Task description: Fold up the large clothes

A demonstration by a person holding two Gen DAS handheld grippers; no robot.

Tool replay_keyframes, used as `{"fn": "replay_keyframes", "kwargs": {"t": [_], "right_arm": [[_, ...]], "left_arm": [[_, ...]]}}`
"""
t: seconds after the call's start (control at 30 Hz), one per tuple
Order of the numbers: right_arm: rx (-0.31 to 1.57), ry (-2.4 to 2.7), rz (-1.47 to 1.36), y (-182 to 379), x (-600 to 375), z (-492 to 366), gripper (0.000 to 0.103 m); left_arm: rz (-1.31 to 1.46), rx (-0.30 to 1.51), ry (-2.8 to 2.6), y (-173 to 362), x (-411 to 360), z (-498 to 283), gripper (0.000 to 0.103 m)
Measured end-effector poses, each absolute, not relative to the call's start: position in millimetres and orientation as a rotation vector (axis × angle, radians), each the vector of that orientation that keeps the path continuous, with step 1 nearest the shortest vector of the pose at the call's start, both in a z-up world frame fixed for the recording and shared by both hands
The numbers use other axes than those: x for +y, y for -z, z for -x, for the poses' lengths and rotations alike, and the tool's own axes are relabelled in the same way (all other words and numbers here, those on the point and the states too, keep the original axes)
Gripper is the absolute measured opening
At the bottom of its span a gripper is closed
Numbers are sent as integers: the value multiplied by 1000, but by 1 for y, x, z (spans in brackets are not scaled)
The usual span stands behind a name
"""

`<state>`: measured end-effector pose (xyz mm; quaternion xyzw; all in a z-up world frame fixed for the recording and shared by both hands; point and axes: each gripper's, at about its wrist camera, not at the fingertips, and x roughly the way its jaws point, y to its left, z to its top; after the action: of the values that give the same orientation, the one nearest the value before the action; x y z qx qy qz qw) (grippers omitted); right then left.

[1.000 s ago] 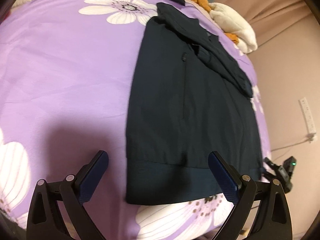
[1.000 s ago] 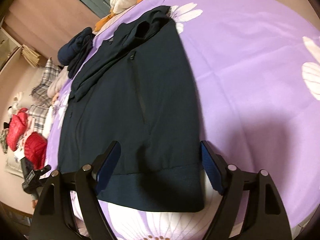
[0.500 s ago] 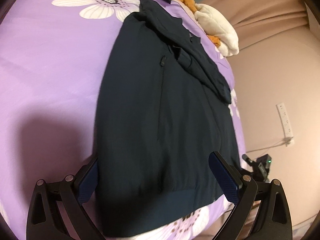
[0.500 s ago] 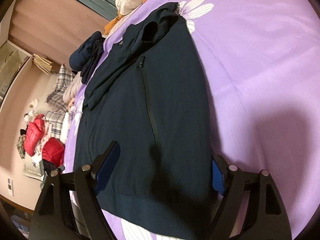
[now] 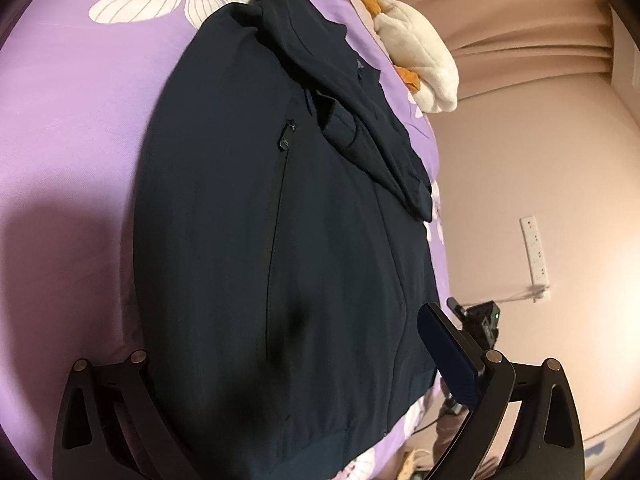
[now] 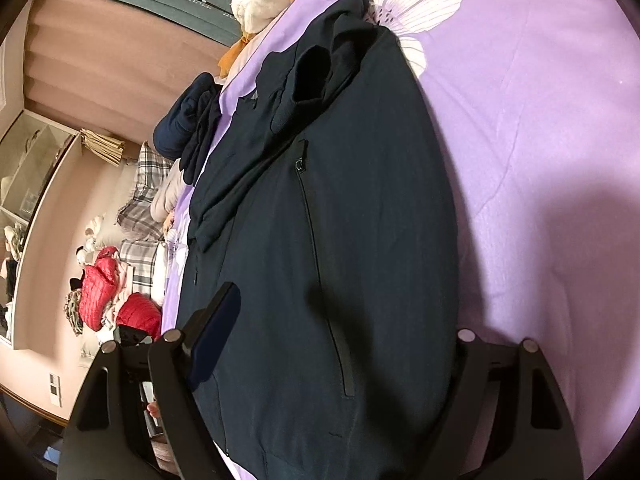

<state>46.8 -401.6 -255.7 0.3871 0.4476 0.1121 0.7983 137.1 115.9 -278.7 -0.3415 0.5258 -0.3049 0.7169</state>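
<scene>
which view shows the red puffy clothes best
The right wrist view: the red puffy clothes lie in a pile beyond the bed's far edge. The left wrist view faces the other side and shows none of them.

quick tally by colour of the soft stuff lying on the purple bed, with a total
navy: 2, the jacket and a bundle at the bed's far edge
white with orange: 1, a plush toy
total: 3
The red and plaid items in the right wrist view are off the bed and not counted.
</scene>
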Motion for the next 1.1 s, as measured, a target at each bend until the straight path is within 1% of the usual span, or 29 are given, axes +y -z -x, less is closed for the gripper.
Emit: {"fn": "replay_keyframes", "kwargs": {"t": [0.17,0.23,0.5,0.67,0.93,1.0,1.1], "right_arm": [[967,-266,-836,256,-401,-33,74],[977,-281,-837,257,-401,-29,73],[991,-305,-831,254,-391,12,73],[1018,-325,-846,255,-387,27,73],[998,-298,-835,256,-377,30,75],[991,-286,-818,255,-373,24,73],[982,-272,-803,257,-371,20,61]], "left_arm": [[705,1161,682,277,116,-119,99],[700,1163,687,277,117,-111,99],[733,1172,705,279,124,-79,99],[683,1194,722,277,114,-62,99],[720,1214,665,279,102,-81,99],[728,1227,644,280,101,-86,99],[716,1236,623,280,100,-86,99]]}}
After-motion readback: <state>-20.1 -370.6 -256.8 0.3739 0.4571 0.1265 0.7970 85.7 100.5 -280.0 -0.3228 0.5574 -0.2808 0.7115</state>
